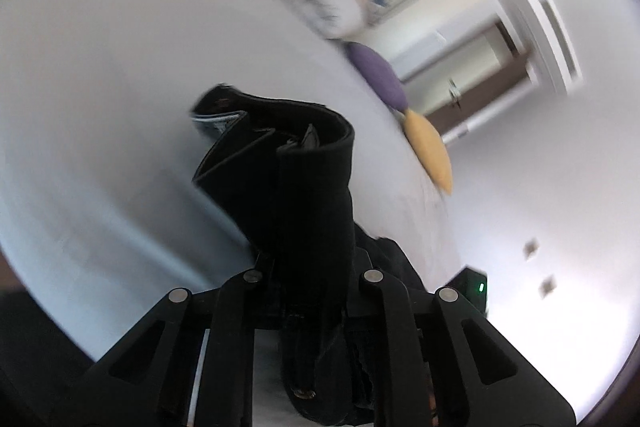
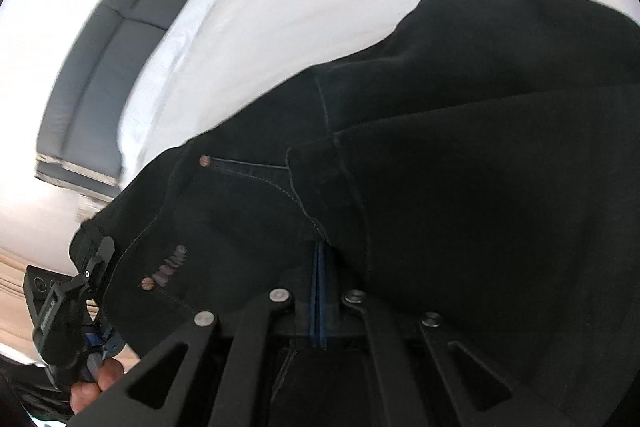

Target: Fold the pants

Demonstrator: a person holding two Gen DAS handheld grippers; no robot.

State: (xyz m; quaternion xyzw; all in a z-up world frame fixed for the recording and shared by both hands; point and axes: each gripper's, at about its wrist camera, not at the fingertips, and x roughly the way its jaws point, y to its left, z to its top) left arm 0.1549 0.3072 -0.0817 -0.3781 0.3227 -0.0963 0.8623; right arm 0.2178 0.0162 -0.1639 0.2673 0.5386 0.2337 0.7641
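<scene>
The pants (image 1: 304, 195) are clamped in the nearly closed left tongs (image 1: 312, 267) and fully closed right tongs (image 2: 320, 287), lifted above the bed (image 1: 120, 67) for folding.

Both tongs: matte black plastic linkage, 4 arms per unit fanning out from the base, each arm ending in a round silver pivot pin, triangular cutouts in the outer arms. Left tongs (image 1: 316, 267): small green LED lit on a black box at the right side. Right tongs (image 2: 320, 291): blue strip running down the centre between the inner arms. Right view also shows the left unit's black handle (image 2: 60, 315), white lettering on its side, blue part beneath.
</scene>
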